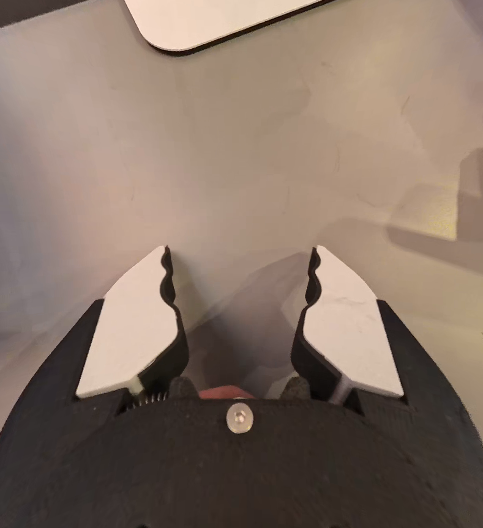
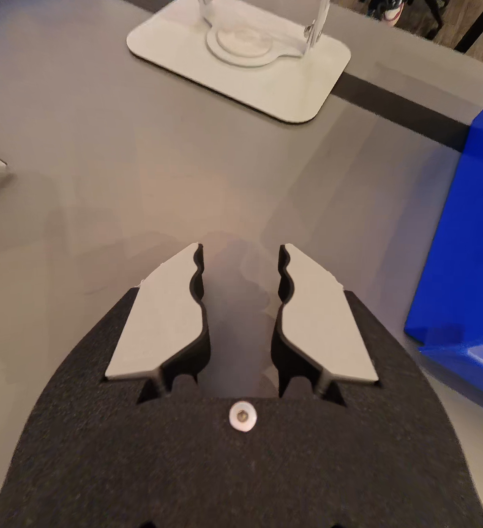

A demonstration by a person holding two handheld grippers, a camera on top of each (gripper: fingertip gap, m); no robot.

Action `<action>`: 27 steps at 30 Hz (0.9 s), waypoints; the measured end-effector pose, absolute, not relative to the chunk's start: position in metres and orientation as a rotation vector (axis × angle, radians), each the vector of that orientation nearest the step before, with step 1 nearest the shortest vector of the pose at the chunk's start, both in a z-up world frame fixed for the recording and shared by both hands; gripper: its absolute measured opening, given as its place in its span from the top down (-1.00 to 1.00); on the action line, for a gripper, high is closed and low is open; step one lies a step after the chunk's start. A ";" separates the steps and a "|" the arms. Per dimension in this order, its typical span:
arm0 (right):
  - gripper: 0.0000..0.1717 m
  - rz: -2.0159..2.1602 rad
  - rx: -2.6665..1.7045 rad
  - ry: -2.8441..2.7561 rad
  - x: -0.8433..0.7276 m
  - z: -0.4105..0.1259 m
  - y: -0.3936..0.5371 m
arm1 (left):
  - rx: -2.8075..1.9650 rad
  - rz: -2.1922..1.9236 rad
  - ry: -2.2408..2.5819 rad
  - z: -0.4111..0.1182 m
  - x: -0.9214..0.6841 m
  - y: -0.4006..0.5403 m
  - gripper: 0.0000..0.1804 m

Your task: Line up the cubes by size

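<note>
Ahead, bare grey table [image 2: 120, 171], blue bin [image 2: 463, 243] rightward, both claws agape

The counter [image 2: 91, 143] is plain grey. Ahead of the right hand-held gripper [image 2: 240, 248] lies a white base plate [image 2: 291, 88] with a dark edge; to its right stands a bright blue box [image 2: 469, 228]. Both hand-held grippers have white fingers [image 1: 137, 314] with black pads and black, grainy bodies.
</note>
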State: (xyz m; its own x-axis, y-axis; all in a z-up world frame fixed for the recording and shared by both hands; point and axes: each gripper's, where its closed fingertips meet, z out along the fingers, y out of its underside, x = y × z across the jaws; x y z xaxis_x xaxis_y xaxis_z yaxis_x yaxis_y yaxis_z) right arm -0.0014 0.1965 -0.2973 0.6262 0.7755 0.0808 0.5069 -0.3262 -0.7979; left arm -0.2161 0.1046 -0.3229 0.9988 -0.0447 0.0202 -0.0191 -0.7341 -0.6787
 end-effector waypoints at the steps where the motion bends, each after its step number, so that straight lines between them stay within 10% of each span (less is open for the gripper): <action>1: 0.41 0.397 -2.015 -1.025 -0.001 -0.300 0.196 | -2.402 -0.047 0.038 -0.324 -0.217 0.105 0.00; 27: 0.36 0.455 -2.119 -1.179 -0.005 -0.321 0.185 | -2.296 0.023 0.168 -0.300 -0.216 0.098 -0.08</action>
